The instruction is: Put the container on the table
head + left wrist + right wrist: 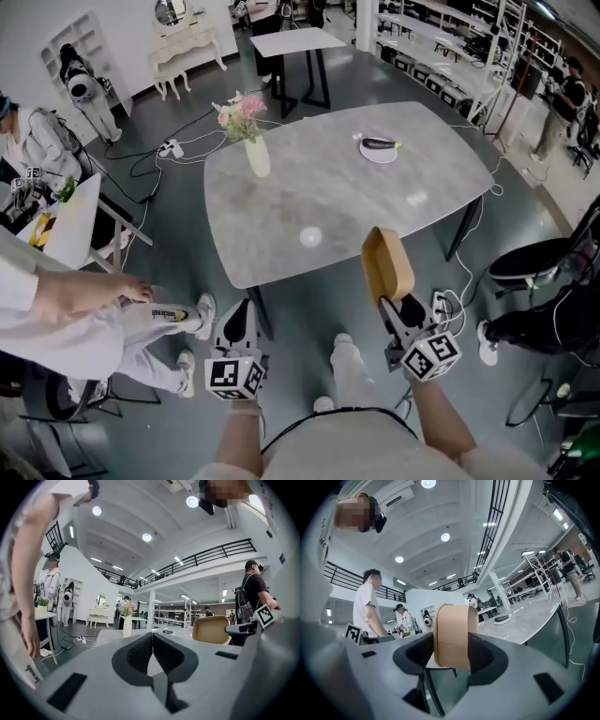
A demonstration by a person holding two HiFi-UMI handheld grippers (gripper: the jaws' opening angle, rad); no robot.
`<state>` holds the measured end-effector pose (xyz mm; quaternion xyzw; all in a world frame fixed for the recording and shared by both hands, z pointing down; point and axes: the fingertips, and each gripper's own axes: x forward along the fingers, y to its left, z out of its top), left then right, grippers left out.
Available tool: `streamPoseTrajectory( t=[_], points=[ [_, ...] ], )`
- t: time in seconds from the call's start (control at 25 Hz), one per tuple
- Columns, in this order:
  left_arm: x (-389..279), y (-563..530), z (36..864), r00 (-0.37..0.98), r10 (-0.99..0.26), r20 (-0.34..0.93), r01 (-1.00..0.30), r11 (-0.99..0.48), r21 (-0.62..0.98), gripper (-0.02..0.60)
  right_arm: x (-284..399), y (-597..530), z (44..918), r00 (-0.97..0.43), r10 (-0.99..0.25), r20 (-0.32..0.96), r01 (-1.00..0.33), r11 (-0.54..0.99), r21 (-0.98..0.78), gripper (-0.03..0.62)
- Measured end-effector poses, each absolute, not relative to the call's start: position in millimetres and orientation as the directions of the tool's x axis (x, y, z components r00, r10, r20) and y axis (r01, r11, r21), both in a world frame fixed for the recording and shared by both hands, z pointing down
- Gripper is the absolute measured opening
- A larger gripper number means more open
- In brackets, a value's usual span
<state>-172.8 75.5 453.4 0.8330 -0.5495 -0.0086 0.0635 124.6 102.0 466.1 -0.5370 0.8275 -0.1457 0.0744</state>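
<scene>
A tan container is held on edge, upright, in my right gripper, just below the near edge of the grey table. In the right gripper view the container fills the gap between the jaws, which are shut on it. My left gripper hangs near the table's near left corner, its jaws pressed together with nothing between them. From the left gripper view the container shows to the right, over the table edge.
On the table stand a white vase with pink flowers at the left and a white plate with an eggplant at the far right. A person in white stands at my left. A black chair sits at the right.
</scene>
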Motion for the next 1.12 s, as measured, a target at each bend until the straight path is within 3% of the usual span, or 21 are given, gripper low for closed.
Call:
streamPoseTrajectory(
  t=[1.12],
  points=[
    [-137.4, -109.2, 457.8, 0.304, -0.951, 0.054, -0.947, -0.296, 0.126, 0.005, 144.9, -113.1, 474.7, -0.546, -0.836, 0.054, -0.798, 0.499, -0.339, 0.225]
  ],
)
